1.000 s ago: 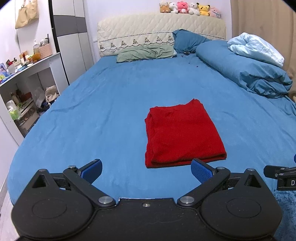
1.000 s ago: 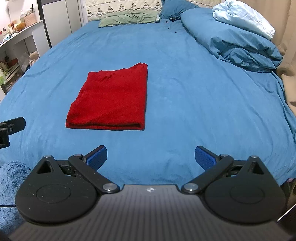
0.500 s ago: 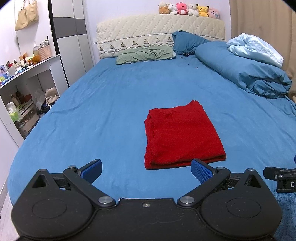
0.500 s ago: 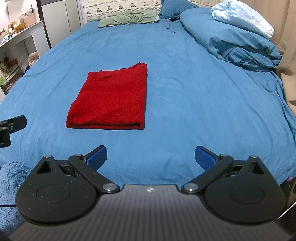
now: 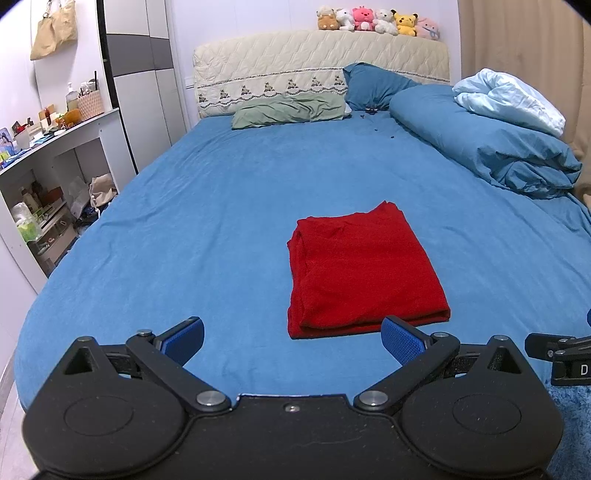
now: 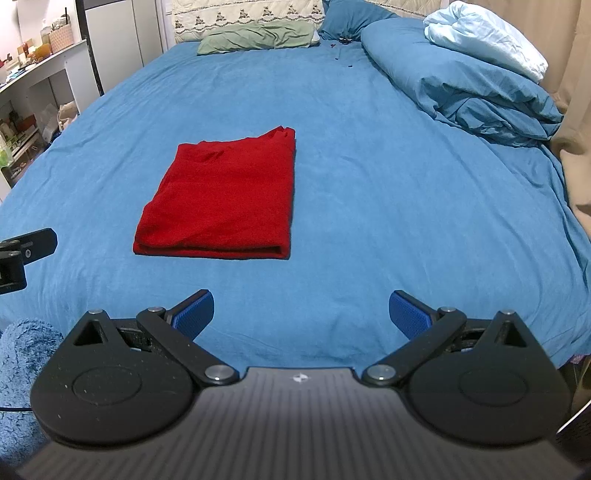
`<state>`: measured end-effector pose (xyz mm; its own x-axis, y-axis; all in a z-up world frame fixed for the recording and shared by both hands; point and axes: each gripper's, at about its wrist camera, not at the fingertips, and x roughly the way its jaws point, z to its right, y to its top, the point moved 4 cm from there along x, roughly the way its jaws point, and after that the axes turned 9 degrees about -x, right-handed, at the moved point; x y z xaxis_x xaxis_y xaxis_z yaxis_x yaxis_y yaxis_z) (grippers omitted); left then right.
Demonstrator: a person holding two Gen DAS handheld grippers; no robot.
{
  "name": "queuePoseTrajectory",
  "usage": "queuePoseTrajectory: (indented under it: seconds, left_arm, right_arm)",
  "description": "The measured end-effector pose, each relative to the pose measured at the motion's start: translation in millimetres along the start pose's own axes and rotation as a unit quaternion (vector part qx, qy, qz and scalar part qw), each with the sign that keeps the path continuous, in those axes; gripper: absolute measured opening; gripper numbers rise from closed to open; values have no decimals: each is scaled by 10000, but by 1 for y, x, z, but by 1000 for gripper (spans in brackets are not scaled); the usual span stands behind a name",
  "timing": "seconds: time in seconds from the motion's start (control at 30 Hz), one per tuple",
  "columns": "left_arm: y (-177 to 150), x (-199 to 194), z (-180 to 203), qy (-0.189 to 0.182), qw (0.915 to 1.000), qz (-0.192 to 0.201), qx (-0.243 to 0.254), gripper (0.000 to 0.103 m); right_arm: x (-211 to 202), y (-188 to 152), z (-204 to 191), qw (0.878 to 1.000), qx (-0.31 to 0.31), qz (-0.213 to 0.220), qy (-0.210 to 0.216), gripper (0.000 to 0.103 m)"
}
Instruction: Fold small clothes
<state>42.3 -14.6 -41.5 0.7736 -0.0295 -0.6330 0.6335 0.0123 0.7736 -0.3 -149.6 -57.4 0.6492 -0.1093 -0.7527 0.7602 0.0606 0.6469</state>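
Little has moved since the earlier frames: the folded red garment (image 5: pixel 364 271) lies in the same spot on the bed, and both grippers stay spread and empty at the near edge of the mattress, the left-wrist view having tipped up only slightly.

Left wrist view. Left gripper (image 5: pixel 292 336) with its jaws wide apart, blue pads (image 5: pixel 183 338) clear of any cloth, nothing between them. The red garment lies flat as a neat rectangle on the blue sheet (image 5: pixel 207 221), just beyond the gripper's right-hand finger and apart from it; its folded edge faces the camera. Behind it: a green pillow (image 5: pixel 288 112) and a blue pillow (image 5: pixel 376 88) against the quilted headboard (image 5: pixel 317 62), a row of plush toys (image 5: pixel 376 20) on top, a bunched blue duvet (image 5: pixel 491 151) at the right, white shelving (image 5: pixel 55 155) at the left. Part of the right gripper (image 5: pixel 561 354) shows at the right border.

Right wrist view. Right gripper (image 6: pixel 301 314) likewise released, jaws spread, pads (image 6: pixel 410 314) over bare sheet (image 6: pixel 388 184). The red garment (image 6: pixel 225 199) sits ahead and to the left, well apart from the fingers. A blue fuzzy sleeve (image 6: pixel 22 369) fills the lower left corner, with the tip of the left gripper (image 6: pixel 26 251) above it.
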Motion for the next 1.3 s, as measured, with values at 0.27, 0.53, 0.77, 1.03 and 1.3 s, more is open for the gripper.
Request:
queuePoseTrajectory:
  seconds: [0.27, 0.53, 0.77, 1.03, 1.3]
  left_arm:
    - [1, -1, -1, -24, 10000, 36, -14, 103]
    - [1, -1, -3, -28, 10000, 49, -32, 103]
    - [2, -2, -5, -54, 10000, 49, -50, 103]
    - [3, -1, -7, 8, 10000, 74, -7, 103]
    - [2, 0, -9, 31, 9999, 116, -17, 103]
  right_arm:
    - [0, 0, 0, 10000, -4, 13, -8, 103]
    - [-1, 0, -1, 10000, -1, 8, -9, 103]
    - [-1, 0, -3, 10000, 0, 15, -7, 103]
    - [-1, 0, -2, 10000, -2, 21, -10, 103]
    - [-1, 0, -3, 10000, -5, 22, -20, 103]
